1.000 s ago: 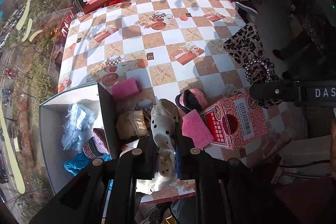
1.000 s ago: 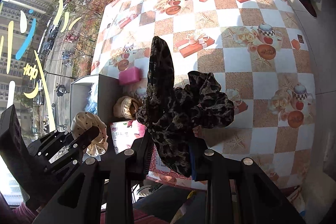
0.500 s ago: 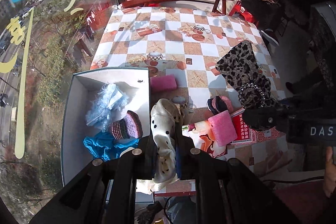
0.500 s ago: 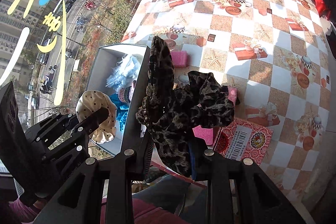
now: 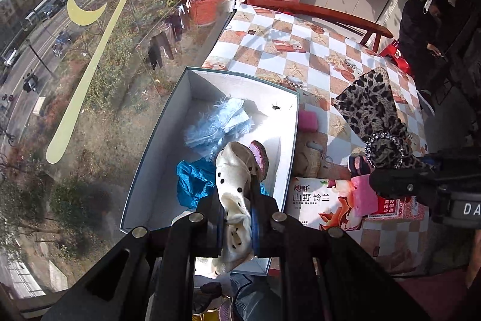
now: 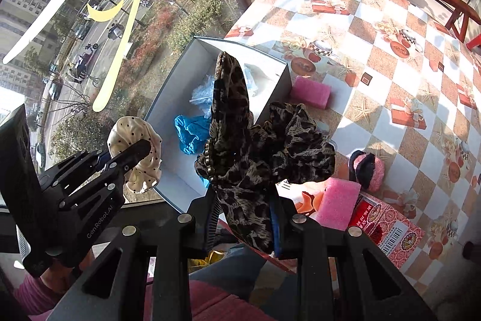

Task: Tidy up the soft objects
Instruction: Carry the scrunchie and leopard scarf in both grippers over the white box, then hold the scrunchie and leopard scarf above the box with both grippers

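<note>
- Left wrist view: the left gripper [image 5: 237, 218], jaws clamped on a cream polka-dot scrunchie [image 5: 236, 185], hangs over the near end of the open white box [image 5: 156, 158] at frame centre. A fluffy pale-blue item [image 5: 216, 125], a blue cloth [image 5: 194, 182] and a striped scrunchie [image 5: 261, 155] lie inside. The step in hand appears to be the drop; next, the jaws need only part over the box.
- Right wrist view: the right gripper [image 6: 243, 218], jaws shut on a crumpled leopard-print scrunchie [image 6: 255, 158], waits beside the box at lower centre. On the chequered bench [image 6: 375, 56], right of frame, two pink sponges [image 6: 311, 92] and a pink-and-black scrunchie [image 6: 368, 169] are not yet sorted.
</note>
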A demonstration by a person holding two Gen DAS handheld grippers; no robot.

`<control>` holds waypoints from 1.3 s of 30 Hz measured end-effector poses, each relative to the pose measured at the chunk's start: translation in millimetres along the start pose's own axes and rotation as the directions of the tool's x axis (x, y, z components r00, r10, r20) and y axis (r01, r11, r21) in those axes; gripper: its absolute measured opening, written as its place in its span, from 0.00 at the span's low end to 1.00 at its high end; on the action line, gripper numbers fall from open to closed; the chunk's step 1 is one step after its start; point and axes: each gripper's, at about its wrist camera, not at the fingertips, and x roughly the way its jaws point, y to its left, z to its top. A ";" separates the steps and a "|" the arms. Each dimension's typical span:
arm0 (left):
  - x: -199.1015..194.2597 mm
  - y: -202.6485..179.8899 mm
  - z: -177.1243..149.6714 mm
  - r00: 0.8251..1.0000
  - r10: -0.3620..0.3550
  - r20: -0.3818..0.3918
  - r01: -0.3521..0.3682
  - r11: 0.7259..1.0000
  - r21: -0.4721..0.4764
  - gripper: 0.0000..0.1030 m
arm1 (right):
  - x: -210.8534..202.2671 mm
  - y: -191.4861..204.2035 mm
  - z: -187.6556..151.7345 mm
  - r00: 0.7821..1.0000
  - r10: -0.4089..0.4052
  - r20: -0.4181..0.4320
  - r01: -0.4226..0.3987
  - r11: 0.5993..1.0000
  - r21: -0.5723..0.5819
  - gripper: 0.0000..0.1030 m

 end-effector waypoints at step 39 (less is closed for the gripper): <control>10.1 21.6 -9.7 0.999 0.022 -0.038 -0.024 0.999 -0.041 0.14 | 37.8 49.0 11.5 0.997 0.015 -0.072 -0.021 0.996 -0.088 0.29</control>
